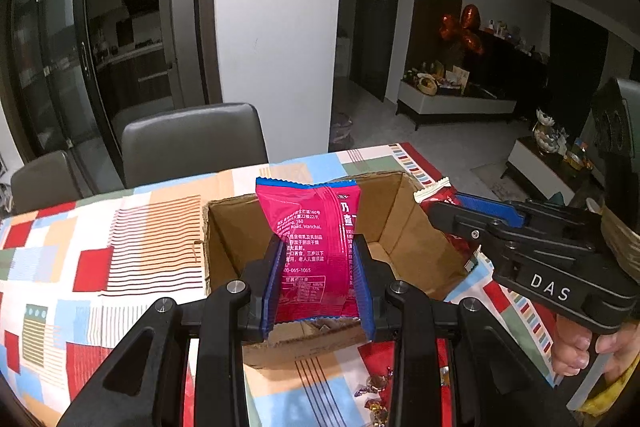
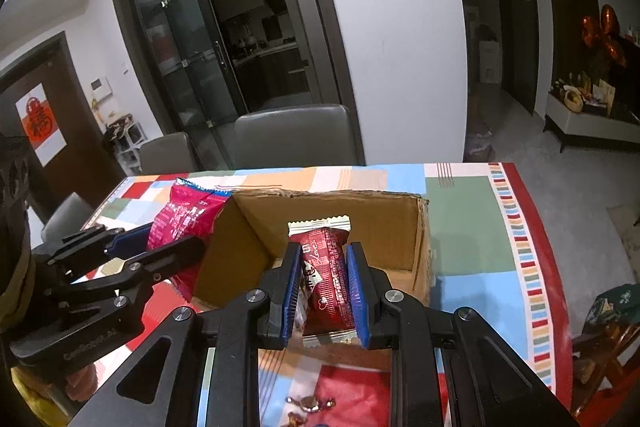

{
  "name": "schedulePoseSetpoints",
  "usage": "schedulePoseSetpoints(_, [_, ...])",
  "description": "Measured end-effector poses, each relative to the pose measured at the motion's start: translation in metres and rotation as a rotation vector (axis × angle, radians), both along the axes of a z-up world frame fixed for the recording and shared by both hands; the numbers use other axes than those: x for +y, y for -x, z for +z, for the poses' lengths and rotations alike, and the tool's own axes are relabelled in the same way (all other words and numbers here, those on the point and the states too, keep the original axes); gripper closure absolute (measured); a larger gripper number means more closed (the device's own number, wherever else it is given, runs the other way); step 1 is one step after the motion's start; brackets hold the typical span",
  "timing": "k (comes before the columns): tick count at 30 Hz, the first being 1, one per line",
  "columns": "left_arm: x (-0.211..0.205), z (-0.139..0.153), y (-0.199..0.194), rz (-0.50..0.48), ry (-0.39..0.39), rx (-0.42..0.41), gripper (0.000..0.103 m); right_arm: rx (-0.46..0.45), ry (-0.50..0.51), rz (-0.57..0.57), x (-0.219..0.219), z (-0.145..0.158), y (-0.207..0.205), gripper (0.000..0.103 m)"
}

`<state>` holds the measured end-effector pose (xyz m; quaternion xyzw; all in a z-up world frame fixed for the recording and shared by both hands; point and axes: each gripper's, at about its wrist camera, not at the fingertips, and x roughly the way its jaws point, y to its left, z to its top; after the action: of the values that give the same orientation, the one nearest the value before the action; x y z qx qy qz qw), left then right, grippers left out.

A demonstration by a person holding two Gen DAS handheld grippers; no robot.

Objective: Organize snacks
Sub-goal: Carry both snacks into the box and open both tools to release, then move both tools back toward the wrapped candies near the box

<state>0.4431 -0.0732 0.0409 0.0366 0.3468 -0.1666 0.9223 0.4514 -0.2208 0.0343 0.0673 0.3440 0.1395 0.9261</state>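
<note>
The left gripper (image 1: 318, 283) has its jaws closed on a pink snack packet (image 1: 314, 247), the blue pads pressing its long side edges near the lower half, so the packet stands upright over the open cardboard box (image 1: 404, 223). The right gripper (image 2: 323, 293) has its jaws clamped the same way on a smaller dark red snack packet (image 2: 326, 267) with crimped white ends, likewise held above the box's interior. Both packets look light and soft: thin, glossy film pouches that crumple under pressure and could slide between the pads if the pinch were slack, while the contents may well crush if squeezed hard. A hold across the body, just inside the side seams as here, seems the safest place; the crimped ends would be stiffer but narrower to catch. The box stands on the tabletop (image 1: 132, 227), which is covered with a patchwork cloth, and its floor looks bare where visible. Each gripper points forward and downward toward the box from the near side, the two side by side; a hand (image 1: 580, 351) is visible gripping the right tool's handle in the left wrist view. A few small wrapped candies (image 2: 310, 403) lie on the cloth on the near side of the box, not yet gathered.
</note>
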Motion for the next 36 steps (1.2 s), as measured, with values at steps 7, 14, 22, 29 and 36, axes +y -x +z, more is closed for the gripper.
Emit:
schedulePoseSetpoints(7, [-0.001,0.002,-0.009,0.037,-0.048,-0.046,0.050,0.003,0.027,-0.030,0.003,-0.005,-0.008,0.067])
schedulePoseSetpoints(14, [-0.002,0.006,0.019,0.028,-0.071,-0.083,0.047,-0.021,0.065,0.000,0.004,-0.004,0.013,0.066])
schedulePoseSetpoints(22, [-0.005,0.007,0.047,0.016,-0.049,-0.060,0.047,-0.045,0.092,0.036,0.000,0.004,0.046,0.066])
schedulePoseSetpoints(29, [-0.010,0.005,0.075,-0.015,-0.038,-0.047,0.047,-0.034,0.102,0.068,-0.003,0.004,0.071,0.066])
schedulePoseSetpoints(36, [-0.011,-0.004,0.094,-0.034,-0.042,-0.021,0.047,-0.006,0.130,0.107,-0.002,-0.006,0.090,0.066])
